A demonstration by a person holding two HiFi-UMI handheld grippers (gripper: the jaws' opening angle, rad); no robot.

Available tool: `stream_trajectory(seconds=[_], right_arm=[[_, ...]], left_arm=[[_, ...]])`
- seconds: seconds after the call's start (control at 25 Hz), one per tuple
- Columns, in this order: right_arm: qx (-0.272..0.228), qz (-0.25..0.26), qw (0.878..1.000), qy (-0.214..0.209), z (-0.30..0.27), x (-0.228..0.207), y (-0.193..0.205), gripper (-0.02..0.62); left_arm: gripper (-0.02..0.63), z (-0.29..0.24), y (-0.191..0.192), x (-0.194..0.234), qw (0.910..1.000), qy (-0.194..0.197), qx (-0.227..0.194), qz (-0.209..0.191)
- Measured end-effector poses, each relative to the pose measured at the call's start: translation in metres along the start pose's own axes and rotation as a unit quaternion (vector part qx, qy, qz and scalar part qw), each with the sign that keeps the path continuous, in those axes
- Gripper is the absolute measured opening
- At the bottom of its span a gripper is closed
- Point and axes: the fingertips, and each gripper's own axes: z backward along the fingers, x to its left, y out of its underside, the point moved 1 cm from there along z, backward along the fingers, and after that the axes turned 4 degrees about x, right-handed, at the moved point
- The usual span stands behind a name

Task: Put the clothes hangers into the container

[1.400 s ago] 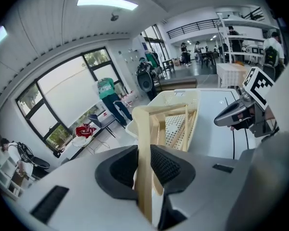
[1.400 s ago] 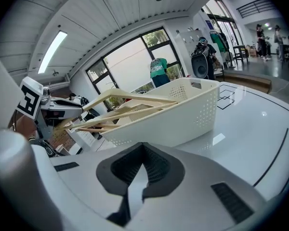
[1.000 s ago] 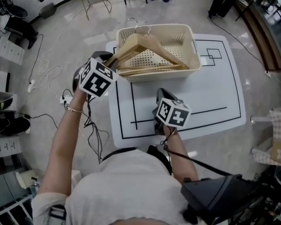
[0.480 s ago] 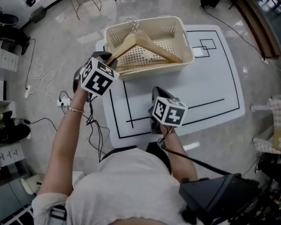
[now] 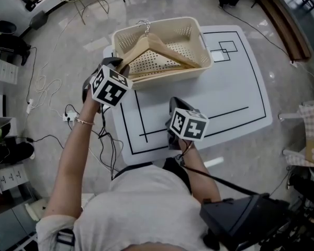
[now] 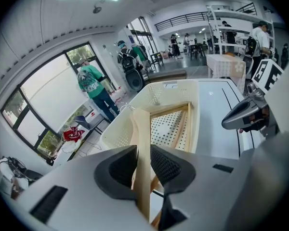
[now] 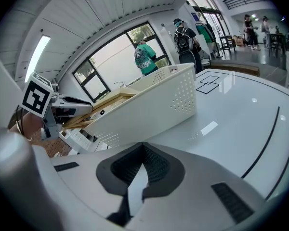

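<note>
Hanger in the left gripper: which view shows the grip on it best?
Left gripper view: the hanger stands between the left gripper's pads, which press its sides. The head view shows most of it over the basket, but the marker cube covers the jaws. The right gripper view shows only wooden ends beside the basket's wall.

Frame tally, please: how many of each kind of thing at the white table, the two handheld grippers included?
Wooden hangers: 2 that I can tell apart, stacked at the cream basket, the top one clamped by the left gripper; any beneath are hidden
Cream basket: 1
Grippers: 2, the left gripper and the right gripper
Total: 5, at least
</note>
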Motion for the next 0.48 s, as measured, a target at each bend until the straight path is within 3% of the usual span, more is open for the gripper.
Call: stream_trajectory(seconds=[0.48], right_arm=[[-0.006,-0.001,1.000,0.005,0.013,-0.002,0.007,0.017]], left_arm=[[0.120,0.019,-0.004,0.012,0.9975,-0.007,-0.048,0.052]])
